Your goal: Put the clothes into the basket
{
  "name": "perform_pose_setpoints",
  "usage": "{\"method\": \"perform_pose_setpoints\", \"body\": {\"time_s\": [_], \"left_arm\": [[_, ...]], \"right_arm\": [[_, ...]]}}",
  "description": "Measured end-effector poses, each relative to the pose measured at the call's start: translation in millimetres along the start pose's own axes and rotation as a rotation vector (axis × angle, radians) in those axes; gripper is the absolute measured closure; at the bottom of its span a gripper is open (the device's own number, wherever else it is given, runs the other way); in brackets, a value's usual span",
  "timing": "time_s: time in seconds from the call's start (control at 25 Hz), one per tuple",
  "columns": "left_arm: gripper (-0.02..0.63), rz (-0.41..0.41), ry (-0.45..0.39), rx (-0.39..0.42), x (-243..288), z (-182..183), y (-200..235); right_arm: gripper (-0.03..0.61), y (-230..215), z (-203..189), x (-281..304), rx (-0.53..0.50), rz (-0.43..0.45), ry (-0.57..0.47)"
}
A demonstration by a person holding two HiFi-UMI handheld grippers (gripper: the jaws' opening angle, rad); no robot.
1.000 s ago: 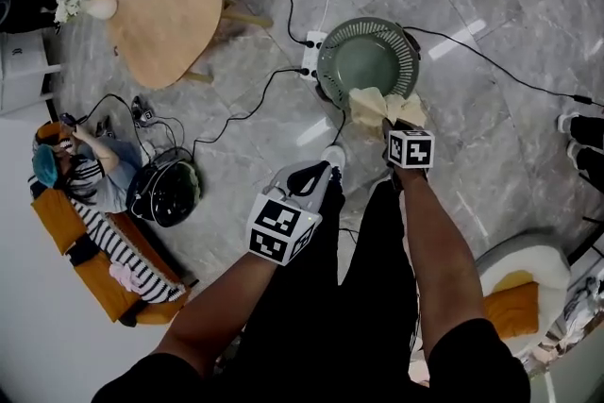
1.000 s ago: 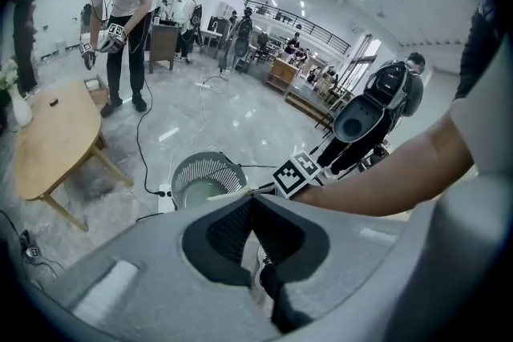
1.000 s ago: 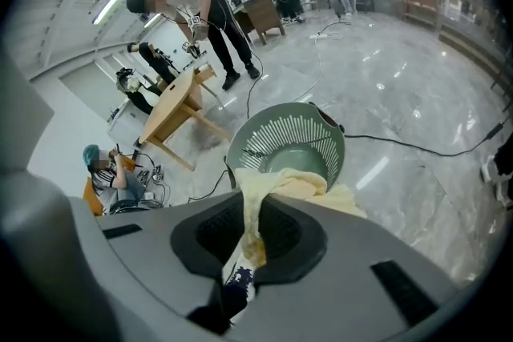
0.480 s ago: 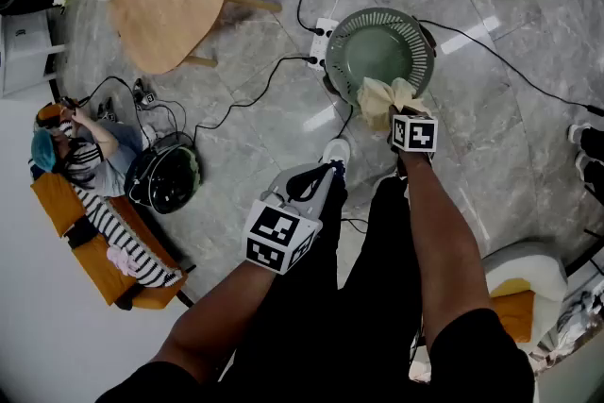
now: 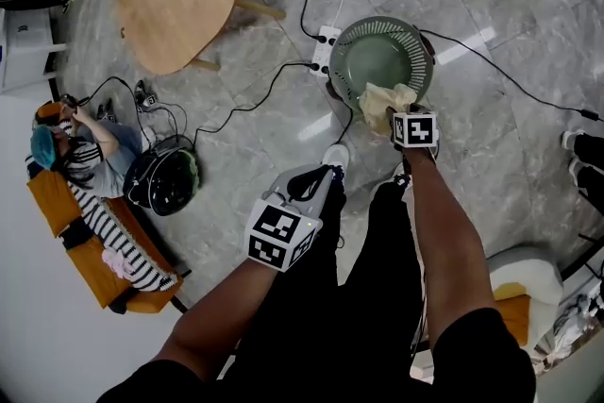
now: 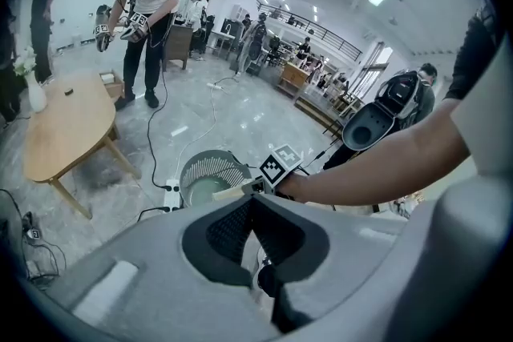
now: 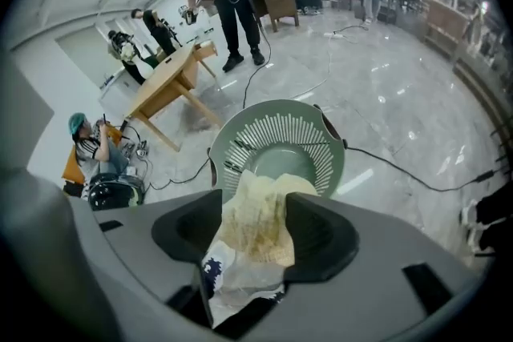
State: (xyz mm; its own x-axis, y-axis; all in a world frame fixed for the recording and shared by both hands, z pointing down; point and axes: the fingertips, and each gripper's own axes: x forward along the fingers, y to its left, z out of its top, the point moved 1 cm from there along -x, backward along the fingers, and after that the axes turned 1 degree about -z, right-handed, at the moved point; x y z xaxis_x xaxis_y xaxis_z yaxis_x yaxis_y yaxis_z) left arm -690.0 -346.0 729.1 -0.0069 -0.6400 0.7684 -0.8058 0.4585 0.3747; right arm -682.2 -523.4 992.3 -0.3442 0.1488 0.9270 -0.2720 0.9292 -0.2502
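The right tool pointed steeply down at the near rim of the green basket, which stood on the grey marble floor. Its jaws had just been opening and stood wide apart, released. The pale yellow cloth lay between them, no longer pinched.

In the right gripper view, the cloth filled the gap of the right tool from side to side. It brushed the inner faces of both dark pads. A white part with a dark blue print hung at its lower end, nearer the tool's body. Its crumpled upper end reached past the jaw tips and overlapped the near wall of the basket. The basket's slotted bowl lay open just beyond.

From the head view, the cloth hung at the basket's near right edge, partly over the rim and partly over the inside.

The left tool was well apart from the basket, lower and to the left. In its own view the left tool was clenched, jaw tips together with nothing between them. A white power strip lay beside the basket's far left rim.
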Motion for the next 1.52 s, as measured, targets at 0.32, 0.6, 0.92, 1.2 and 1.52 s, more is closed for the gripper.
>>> {"method": "perform_pose_setpoints", "body": {"time_s": [0.32, 0.6, 0.92, 1.2, 1.52], "left_arm": [[0.614, -0.021, -0.048, 0.033, -20.5, 22.5, -9.7], [0.614, -0.066, -0.083, 0.110, -45.0, 38.7, -30.6], [0.614, -0.151, -0.106, 0.227, -79.6, 63.1, -63.6], [0.614, -0.256, -0.130, 0.358, -121.1, 75.4, -100.6], [0.614, -0.298, -0.185, 0.442, -149.4, 97.6, -119.6]], "right_arm": [[0.328, 2.8, 10.3, -52.2, -0.013, -0.026, -0.053], [0.381, 31.9, 3.2, -127.9, 0.089, 0.038, -0.189], [0.561, 98.4, 15.4, -259.5, 0.266, 0.273, -0.407], [0.563, 144.1, 24.9, -374.3, 0.397, 0.401, -0.581], [0.563, 167.5, 4.8, -462.1, 0.240, 0.228, -0.698]]}}
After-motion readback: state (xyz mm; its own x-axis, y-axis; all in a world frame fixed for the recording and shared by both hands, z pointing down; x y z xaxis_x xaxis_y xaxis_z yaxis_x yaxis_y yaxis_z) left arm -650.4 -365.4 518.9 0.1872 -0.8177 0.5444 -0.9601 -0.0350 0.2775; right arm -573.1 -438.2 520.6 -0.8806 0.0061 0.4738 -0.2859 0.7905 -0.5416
